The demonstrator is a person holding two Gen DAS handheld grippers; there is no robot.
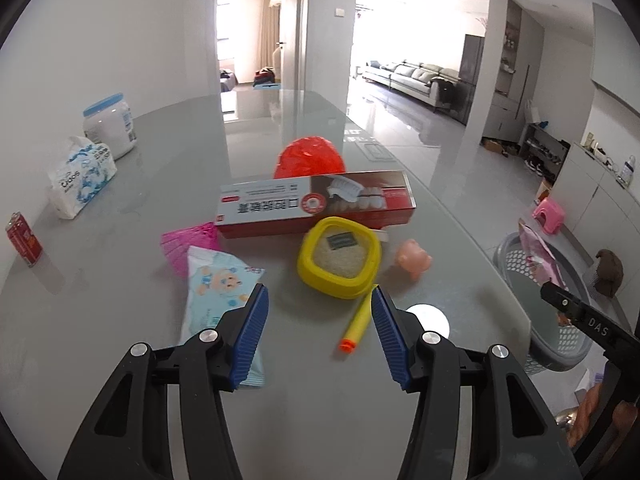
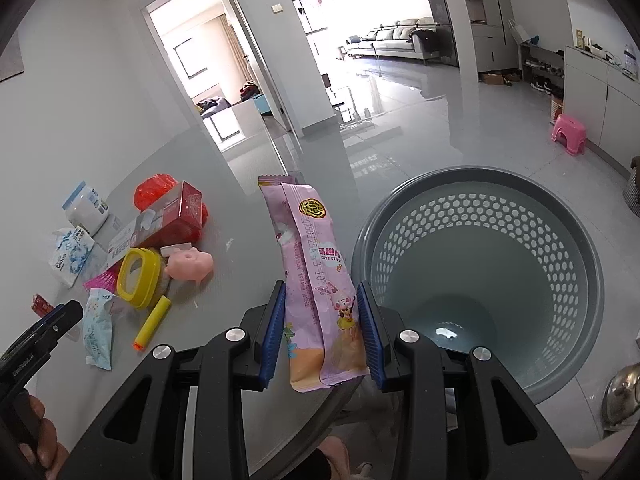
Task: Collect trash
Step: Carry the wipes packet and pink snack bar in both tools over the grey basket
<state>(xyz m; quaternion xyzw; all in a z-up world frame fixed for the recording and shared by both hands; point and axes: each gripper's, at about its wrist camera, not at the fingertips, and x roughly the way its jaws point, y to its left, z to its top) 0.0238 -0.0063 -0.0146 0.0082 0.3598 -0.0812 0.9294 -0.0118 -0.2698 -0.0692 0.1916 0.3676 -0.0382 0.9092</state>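
Observation:
My right gripper is shut on a pink snack wrapper, held upright at the table's edge beside the grey perforated bin, which stands on the floor. The wrapper also shows in the left wrist view over the bin. My left gripper is open and empty above the table, over a yellow foam dart. A blue-white wipes packet lies under its left finger. Ahead lie a yellow lid, a toothpaste box, a pink crumpled wrapper and a red crumpled bag.
A pink pig toy, a tissue pack, a white jar and a small red can are on the grey table. A pink stool stands on the floor.

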